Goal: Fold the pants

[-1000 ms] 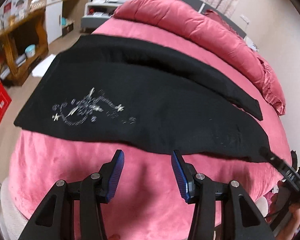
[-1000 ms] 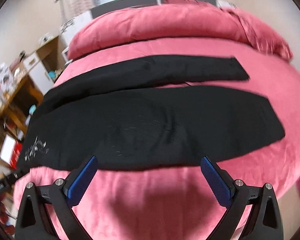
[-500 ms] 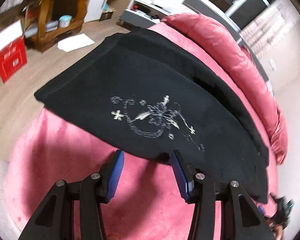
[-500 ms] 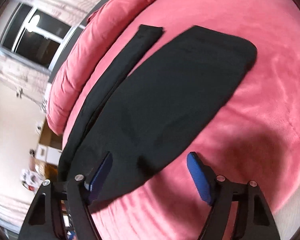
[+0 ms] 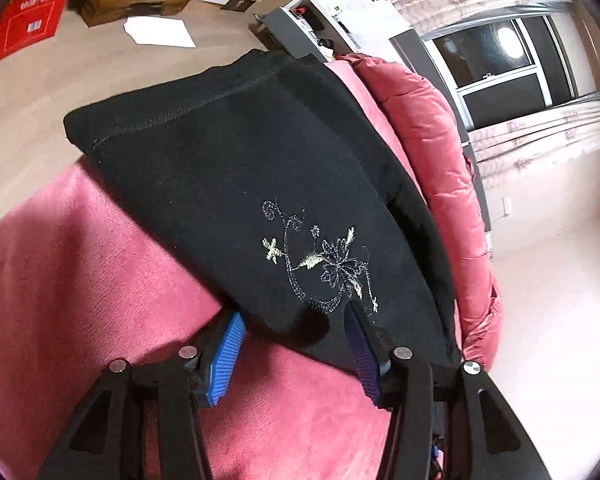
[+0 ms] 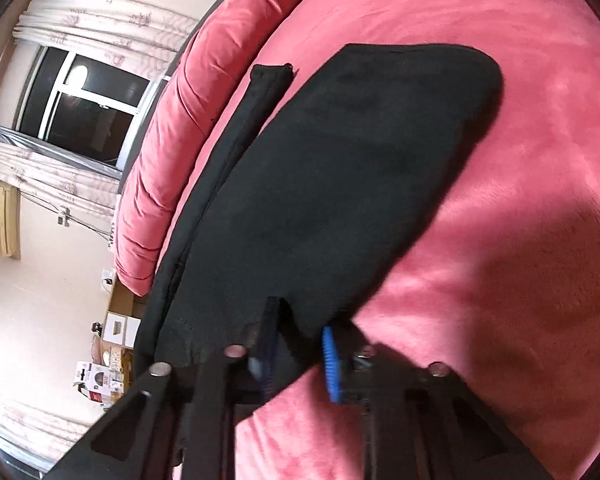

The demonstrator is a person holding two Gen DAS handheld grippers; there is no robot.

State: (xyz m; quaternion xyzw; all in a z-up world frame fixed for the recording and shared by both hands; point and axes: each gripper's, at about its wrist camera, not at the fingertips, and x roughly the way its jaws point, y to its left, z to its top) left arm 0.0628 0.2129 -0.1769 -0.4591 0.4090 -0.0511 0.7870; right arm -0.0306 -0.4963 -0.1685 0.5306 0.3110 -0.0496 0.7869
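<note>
Two black pant legs lie side by side on the pink bed (image 5: 100, 280), the pants (image 5: 260, 160) beside a pink duvet (image 5: 428, 128). The left hand-held gripper (image 5: 296, 344) stands half open around the near edge. The right hand-held gripper (image 6: 300, 356) has just been closing, fabric between its blue pads.

Black tongs (image 5: 292, 344), ribbed blue pads (image 5: 224, 354), silver screws (image 5: 402, 353).

The pants (image 5: 228, 168) lie flat on the bed (image 5: 80, 272) — waistband end overhanging the bed's edge above the floor (image 5: 40, 80), legs running alongside the rolled duvet (image 6: 180, 120) beyond — with both grippers at the near hem.
</note>
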